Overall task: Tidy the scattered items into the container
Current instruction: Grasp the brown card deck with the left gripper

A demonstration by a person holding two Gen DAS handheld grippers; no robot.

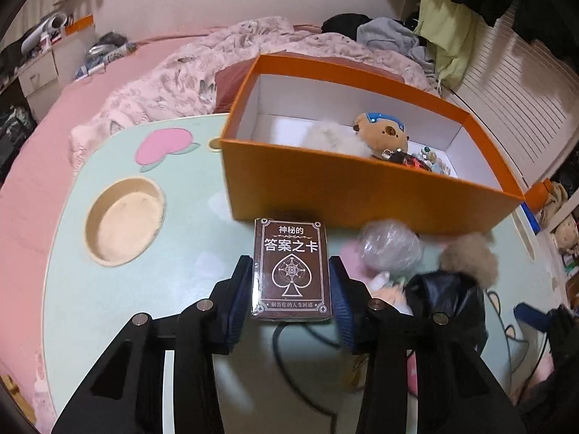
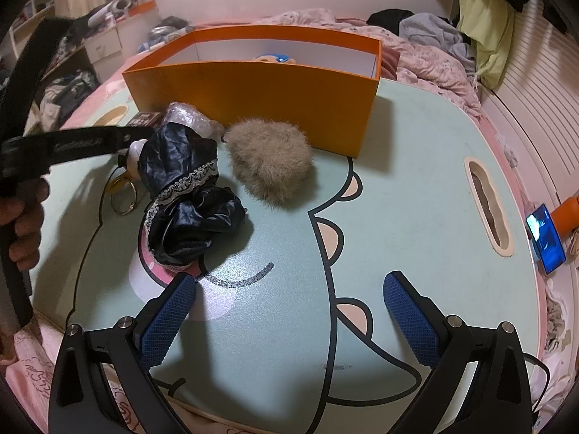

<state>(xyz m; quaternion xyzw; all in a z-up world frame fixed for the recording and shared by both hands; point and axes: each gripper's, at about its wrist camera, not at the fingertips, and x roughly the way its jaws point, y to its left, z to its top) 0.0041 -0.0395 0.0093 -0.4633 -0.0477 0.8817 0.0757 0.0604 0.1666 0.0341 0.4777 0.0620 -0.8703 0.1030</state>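
brown rectangular card box (image 1: 291, 269) front reads "神秘的 答案之卡" above a white spade emblem; smaller bottom line illegible.

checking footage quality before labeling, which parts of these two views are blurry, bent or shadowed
Left wrist view: the card box in the left gripper is sharp, but the bubble-wrapped bundle and tan fur ball are smeared, and the orange box bows from the fisheye. Right wrist view: mostly crisp; the black satin cloth casts soft shadows on the table, whose edges curve.

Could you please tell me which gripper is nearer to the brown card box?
Left. The left gripper is shut on the card box; the right gripper hangs open over the table, apart from it.
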